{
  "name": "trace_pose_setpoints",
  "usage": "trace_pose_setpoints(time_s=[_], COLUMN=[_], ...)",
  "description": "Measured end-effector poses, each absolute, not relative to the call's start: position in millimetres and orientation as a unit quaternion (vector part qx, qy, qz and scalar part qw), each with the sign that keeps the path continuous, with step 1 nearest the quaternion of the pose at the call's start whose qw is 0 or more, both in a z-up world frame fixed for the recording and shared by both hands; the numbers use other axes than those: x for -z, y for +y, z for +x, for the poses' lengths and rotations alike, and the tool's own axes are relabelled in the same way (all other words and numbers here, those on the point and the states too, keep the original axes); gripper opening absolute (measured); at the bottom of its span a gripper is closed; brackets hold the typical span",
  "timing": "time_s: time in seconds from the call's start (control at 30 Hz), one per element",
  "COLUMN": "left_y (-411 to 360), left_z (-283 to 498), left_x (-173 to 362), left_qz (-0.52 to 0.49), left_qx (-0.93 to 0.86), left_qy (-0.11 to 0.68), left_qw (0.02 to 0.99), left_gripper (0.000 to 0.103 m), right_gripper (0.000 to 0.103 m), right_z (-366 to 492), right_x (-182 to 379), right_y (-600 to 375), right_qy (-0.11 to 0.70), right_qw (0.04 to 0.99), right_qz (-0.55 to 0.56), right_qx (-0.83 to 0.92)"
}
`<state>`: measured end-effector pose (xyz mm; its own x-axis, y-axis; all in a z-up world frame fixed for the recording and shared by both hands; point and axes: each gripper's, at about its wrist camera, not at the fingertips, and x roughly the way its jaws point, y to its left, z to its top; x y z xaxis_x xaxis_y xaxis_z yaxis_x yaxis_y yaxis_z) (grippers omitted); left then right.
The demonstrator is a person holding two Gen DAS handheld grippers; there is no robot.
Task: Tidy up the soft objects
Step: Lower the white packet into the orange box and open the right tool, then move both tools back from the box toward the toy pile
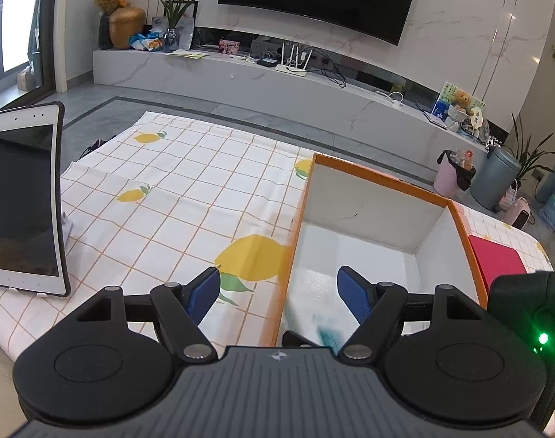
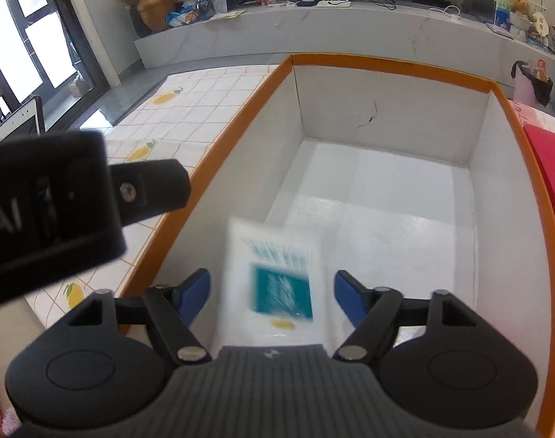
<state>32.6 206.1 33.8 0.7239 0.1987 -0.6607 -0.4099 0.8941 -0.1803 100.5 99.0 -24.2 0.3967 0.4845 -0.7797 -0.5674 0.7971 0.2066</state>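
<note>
Two grippers, one landmark: the orange-rimmed box [image 2: 386,64] with white inner walls, sitting on the lemon-print cloth [image 1: 175,189]. Everything below is relative to that box. Cloth runs off its left side; a tablet [image 1: 22,200] stands well off that same side; something flat and red [image 1: 496,259] lies just beside its right wall. Left gripper [image 1: 279,288] straddles the box's left wall, one blue pad outside over the cloth, the other inside; jaws spread wide, nothing between them. Right gripper [image 2: 272,292] is over the box's interior, angled down at the floor, jaws released and wide, pads not touching anything. Task item: a soft white packet [image 2: 277,281] with a teal square and teal lettering, in the near end of the box, directly between and below the right gripper's pads with clear gaps either side. It's motion-blurred, so my read is it's dropping or just landing; can't tell whether it rests on the floor yet. Long axis runs roughly along the box's length, away from the right gripper, tilted slightly left. Right hand is clearly the nearer one; the left only catches its edge at the bottom of its view. Looks thin, pliable, glossy wrapper. Rest of box floor bare.
</note>
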Motion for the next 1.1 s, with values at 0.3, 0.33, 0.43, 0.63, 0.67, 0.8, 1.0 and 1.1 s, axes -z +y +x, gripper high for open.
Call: trace_pose_setpoints(time_s=[0.3, 0.33, 0.43, 0.63, 0.67, 0.8, 1.0, 1.1], left_y=[206, 206, 206, 203, 202, 199, 190, 184], left_z=[31, 31, 31, 30, 30, 31, 23, 21], left_x=[-35, -35, -36, -39, -39, -43, -60, -70], left_qz=[-0.155, -0.155, -0.155, -0.15, -0.149, -0.145, -0.14, -0.141], left_qx=[-0.172, -0.172, -0.173, -0.176, -0.176, -0.176, -0.182, -0.184], left_qy=[0.329, 0.329, 0.328, 0.326, 0.326, 0.325, 0.305, 0.298], left_qw=[0.915, 0.916, 0.916, 0.917, 0.917, 0.918, 0.924, 0.926], left_gripper=[0.086, 0.086, 0.086, 0.086, 0.086, 0.086, 0.086, 0.086], right_gripper=[0.096, 0.097, 0.098, 0.099, 0.099, 0.099, 0.099, 0.099], right_z=[101, 102, 100, 100, 99, 95, 89, 88], right_x=[20, 18, 17, 15, 13, 6, -10, -19], right_y=[100, 100, 96, 91, 90, 82, 67, 55], right_qy=[0.436, 0.434, 0.432, 0.428, 0.426, 0.418, 0.4, 0.392], right_qw=[0.832, 0.833, 0.834, 0.835, 0.837, 0.841, 0.851, 0.857], right_qz=[-0.063, -0.064, -0.062, -0.062, -0.06, -0.055, -0.049, -0.047], right_qx=[-0.336, -0.337, -0.338, -0.339, -0.339, -0.339, -0.336, -0.332])
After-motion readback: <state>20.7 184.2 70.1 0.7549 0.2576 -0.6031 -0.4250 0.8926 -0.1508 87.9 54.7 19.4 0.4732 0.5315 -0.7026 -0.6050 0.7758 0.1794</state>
